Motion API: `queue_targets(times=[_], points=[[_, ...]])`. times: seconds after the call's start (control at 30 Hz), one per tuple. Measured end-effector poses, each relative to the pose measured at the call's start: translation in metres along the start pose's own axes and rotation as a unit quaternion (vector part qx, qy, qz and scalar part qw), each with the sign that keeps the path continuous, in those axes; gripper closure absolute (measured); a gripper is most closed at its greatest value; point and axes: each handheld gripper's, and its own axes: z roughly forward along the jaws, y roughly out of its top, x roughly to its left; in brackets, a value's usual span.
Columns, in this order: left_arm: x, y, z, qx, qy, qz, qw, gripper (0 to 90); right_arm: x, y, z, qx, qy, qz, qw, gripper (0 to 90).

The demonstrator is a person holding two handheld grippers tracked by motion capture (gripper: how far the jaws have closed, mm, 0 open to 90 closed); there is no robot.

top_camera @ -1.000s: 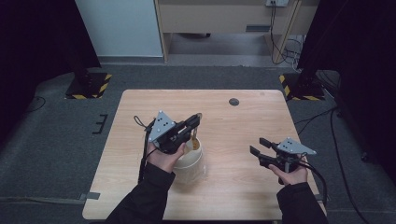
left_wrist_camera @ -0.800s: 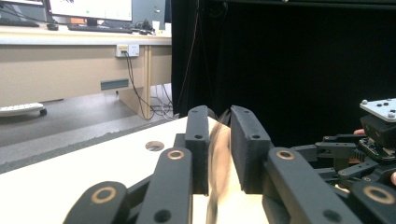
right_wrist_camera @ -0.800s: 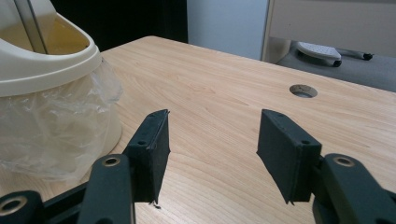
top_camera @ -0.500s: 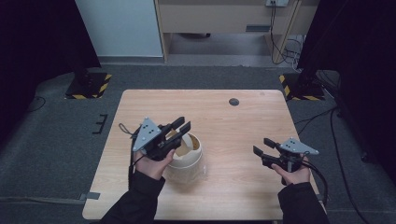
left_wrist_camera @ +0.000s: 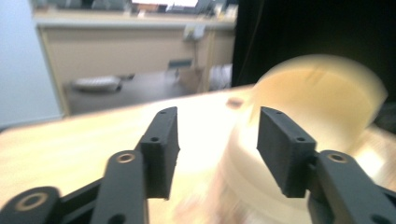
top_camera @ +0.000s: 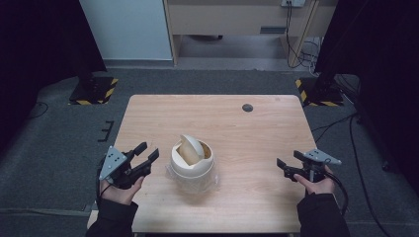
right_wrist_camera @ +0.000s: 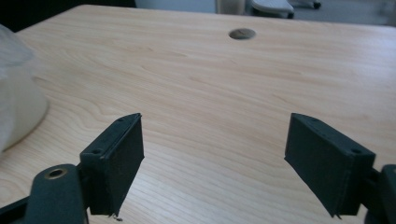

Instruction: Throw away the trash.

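Both grippers off the little bin, nothing held

Left gripper point(top_camera: 147, 155) jaws spread beside the cream swing-lid bin point(top_camera: 192, 159); right gripper point(top_camera: 288, 163) jaws wide apart over bare wooden surface point(top_camera: 257, 133).

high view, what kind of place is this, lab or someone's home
Probably a lab or recording studio: a bare wooden table on grey carpet, dark curtains at both sides, and hazard-striped stand bases on the floor.

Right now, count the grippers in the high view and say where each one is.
2. The left gripper, jaws open, is over the table's left edge beside the cream swing-lid bin; the right gripper, jaws open, is near the right edge.
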Motion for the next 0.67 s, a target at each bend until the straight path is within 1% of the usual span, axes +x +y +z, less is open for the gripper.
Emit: queue_targets(times=[0.03, 0.07, 0.1, 0.13, 0.17, 0.2, 0.23, 0.3, 0.33, 0.37, 0.4, 0.43, 0.47, 0.5, 0.53, 0.57, 0.6, 0.63, 0.67], points=[[0.005, -0.009, 0.001, 0.016, 0.008, 0.002, 0.9998, 43.7, -0.003, -0.001, 0.000, 0.003, -0.004, 0.002, 1.0000, 18.9], [0.013, -0.021, 0.002, 0.038, 0.019, 0.003, 0.9991, 41.7, -0.005, -0.003, 0.000, 0.006, -0.008, 0.008, 0.9999, 18.9], [0.019, -0.030, 0.003, 0.056, 0.027, 0.002, 0.9981, 39.1, -0.008, -0.004, 0.000, 0.011, -0.011, 0.013, 0.9998, 18.5], [0.023, -0.036, 0.004, 0.071, 0.032, -0.004, 0.9970, 35.7, -0.010, -0.006, 0.000, 0.015, -0.014, 0.016, 0.9997, 18.3], [0.030, -0.044, 0.005, 0.094, 0.036, -0.014, 0.9948, 32.6, -0.011, -0.007, 0.001, 0.018, -0.016, 0.018, 0.9995, 18.3], [0.038, -0.053, 0.008, 0.120, 0.041, -0.026, 0.9916, 29.2, -0.014, -0.008, 0.002, 0.023, -0.019, 0.019, 0.9994, 18.2], [0.044, -0.059, 0.010, 0.141, 0.047, -0.025, 0.9886, 26.0, -0.016, -0.010, 0.002, 0.028, -0.023, 0.020, 0.9991, 17.9], [0.052, -0.069, 0.012, 0.171, 0.057, -0.030, 0.9831, 22.3, -0.020, -0.011, 0.003, 0.035, -0.027, 0.024, 0.9987, 17.2], [0.055, -0.074, 0.014, 0.187, 0.054, -0.038, 0.9802, 20.7, -0.022, -0.012, 0.004, 0.037, -0.030, 0.024, 0.9985, 17.0], [0.057, -0.080, 0.015, 0.199, 0.051, -0.044, 0.9777, 19.0, -0.023, -0.013, 0.004, 0.041, -0.033, 0.025, 0.9983, 16.8], [0.058, -0.082, 0.015, 0.204, 0.049, -0.045, 0.9766, 18.3, -0.025, -0.015, 0.004, 0.047, -0.034, 0.028, 0.9979, 16.7], [0.059, -0.085, 0.016, 0.214, 0.049, -0.045, 0.9746, 17.5, -0.026, -0.015, 0.004, 0.051, -0.035, 0.029, 0.9977, 16.6], [0.059, -0.087, 0.017, 0.220, 0.050, -0.044, 0.9731, 16.8, -0.027, -0.016, 0.004, 0.055, -0.036, 0.029, 0.9974, 16.3], [0.060, -0.089, 0.018, 0.226, 0.051, -0.038, 0.9721, 16.2, -0.029, -0.017, 0.004, 0.060, -0.038, 0.030, 0.9970, 15.8], [0.062, -0.091, 0.020, 0.236, 0.056, -0.030, 0.9697, 14.5, -0.032, -0.019, 0.004, 0.064, -0.045, 0.029, 0.9965, 15.2], [0.063, -0.092, 0.021, 0.242, 0.058, -0.027, 0.9682, 14.0, -0.033, -0.019, 0.004, 0.068, -0.048, 0.030, 0.9961, 14.8], [0.063, -0.092, 0.021, 0.242, 0.058, -0.027, 0.9682, 13.7, -0.033, -0.019, 0.004, 0.068, -0.048, 0.030, 0.9961, 14.8], [0.064, -0.093, 0.022, 0.248, 0.061, -0.025, 0.9665, 13.7, -0.034, -0.020, 0.004, 0.071, -0.050, 0.029, 0.9958, 14.4], [0.065, -0.095, 0.023, 0.257, 0.064, -0.023, 0.9640, 13.1, -0.035, -0.020, 0.004, 0.075, -0.052, 0.028, 0.9954, 14.1]])
